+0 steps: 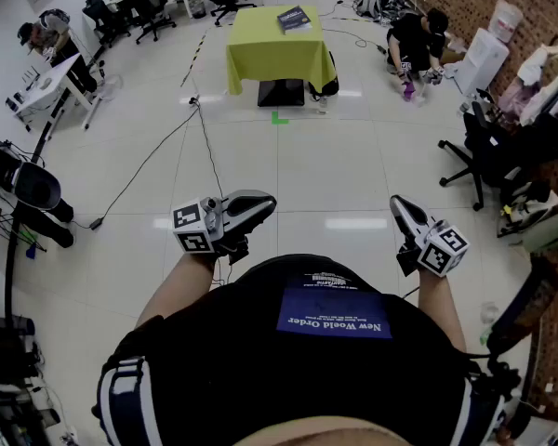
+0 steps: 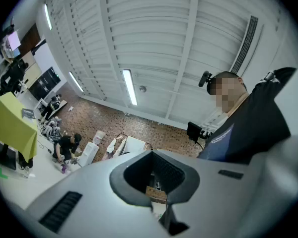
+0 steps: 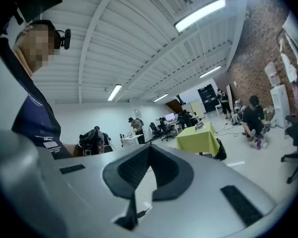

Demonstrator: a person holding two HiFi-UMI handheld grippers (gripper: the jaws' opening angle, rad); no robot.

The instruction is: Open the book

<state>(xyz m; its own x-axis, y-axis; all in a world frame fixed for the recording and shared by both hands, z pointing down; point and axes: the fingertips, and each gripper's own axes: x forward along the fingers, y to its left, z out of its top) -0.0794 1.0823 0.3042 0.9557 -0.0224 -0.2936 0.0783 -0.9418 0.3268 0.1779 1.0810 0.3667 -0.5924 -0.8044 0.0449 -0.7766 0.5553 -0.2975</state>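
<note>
The book [image 1: 294,19], dark blue and closed, lies on a small table under a yellow-green cloth [image 1: 272,56] far across the room. Both grippers are close to my body, a long way from it. My left gripper [image 1: 266,203] is shut with nothing between its fingers, and it points up and to the right. My right gripper [image 1: 397,203] also looks shut and empty. The left gripper view has its jaws [image 2: 151,155] meeting, with the table [image 2: 10,128] at the far left. In the right gripper view the jaws [image 3: 150,148] meet too, and the table [image 3: 197,140] stands in the distance.
A black box [image 1: 281,92] sits under the table, with a green tape mark [image 1: 279,117] on the floor before it. Cables [image 1: 205,147] run across the tiles. A person crouches at the back right [image 1: 414,43]. Office chairs [image 1: 488,156] stand at the right and desks [image 1: 46,82] at the left.
</note>
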